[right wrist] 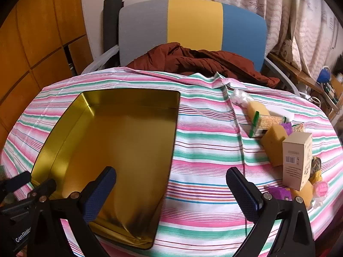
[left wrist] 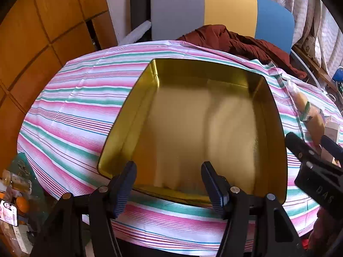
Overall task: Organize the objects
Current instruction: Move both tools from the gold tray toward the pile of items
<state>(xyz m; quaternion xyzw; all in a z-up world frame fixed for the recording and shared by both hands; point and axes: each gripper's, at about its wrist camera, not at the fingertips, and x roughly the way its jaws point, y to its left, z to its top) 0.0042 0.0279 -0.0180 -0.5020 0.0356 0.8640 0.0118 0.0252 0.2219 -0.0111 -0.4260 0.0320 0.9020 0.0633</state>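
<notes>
An empty gold tin box (left wrist: 193, 117) lies without a lid on the striped tablecloth (left wrist: 75, 107). My left gripper (left wrist: 169, 182) hovers open over the tin's near rim with nothing between its fingers. In the right wrist view the tin (right wrist: 120, 150) is at left. My right gripper (right wrist: 171, 184) stands wide open and empty above the tin's right edge and the cloth. To its right lie loose items: a beige carton (right wrist: 297, 160), a yellow sponge block (right wrist: 273, 143), a green-edged packet (right wrist: 265, 122), a clear bag (right wrist: 240, 96), purple packets (right wrist: 278, 192) and a pink round piece (right wrist: 320, 187).
A chair with a grey, yellow and blue back (right wrist: 193, 25) stands behind the table with a maroon garment (right wrist: 193, 62) draped on it. Wooden cabinets (left wrist: 32, 32) are at left and curtains (right wrist: 289, 10) at right. A phone (left wrist: 8, 213) and small jars (left wrist: 19, 184) sit beyond the table's left edge.
</notes>
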